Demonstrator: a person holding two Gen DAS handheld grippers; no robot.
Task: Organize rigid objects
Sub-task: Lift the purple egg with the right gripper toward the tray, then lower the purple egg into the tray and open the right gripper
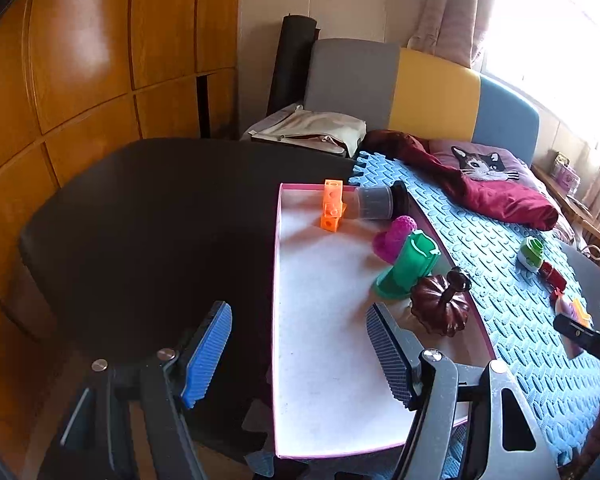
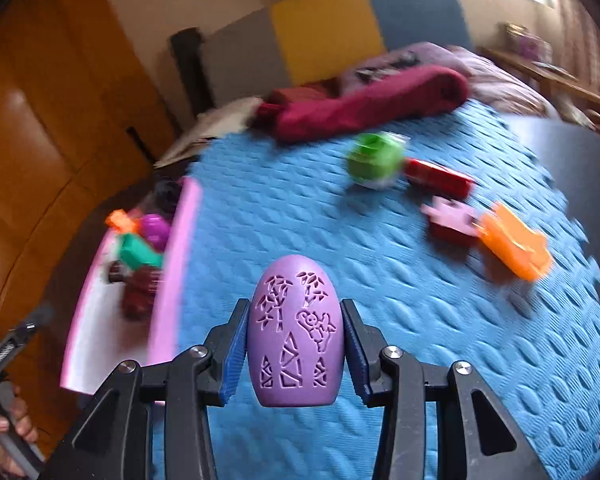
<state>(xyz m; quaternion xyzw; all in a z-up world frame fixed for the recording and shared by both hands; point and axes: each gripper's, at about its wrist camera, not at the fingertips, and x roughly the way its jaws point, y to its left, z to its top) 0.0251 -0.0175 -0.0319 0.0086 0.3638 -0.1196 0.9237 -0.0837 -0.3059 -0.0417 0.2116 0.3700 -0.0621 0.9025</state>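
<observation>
Blue foam mat (image 2: 300, 220) covers most of the dark bench (image 1: 148, 220). Pink-rimmed tray (image 1: 278, 280) sits at the mat's left edge, white floor mostly bare. Along the tray's far and right side: clear jar (image 1: 374, 202) on its side, orange block (image 1: 332, 204) touching it, magenta piece (image 1: 394, 236), green cup (image 1: 406, 270) tipped over, dark pumpkin (image 1: 440, 308).

Loose on the mat, well apart from the tray: green-white piece (image 2: 376, 160), red bar (image 2: 440, 176) just beside it, pink piece (image 2: 450, 216), orange scoop (image 2: 514, 244).

Right gripper (image 2: 296, 344): fingers clamped on a purple egg (image 2: 296, 332), upright, carved with a cut-out pattern, held over the mat right of the tray.

Left gripper (image 1: 300, 356): fingers wide, nothing between them, over the tray's near left edge.
</observation>
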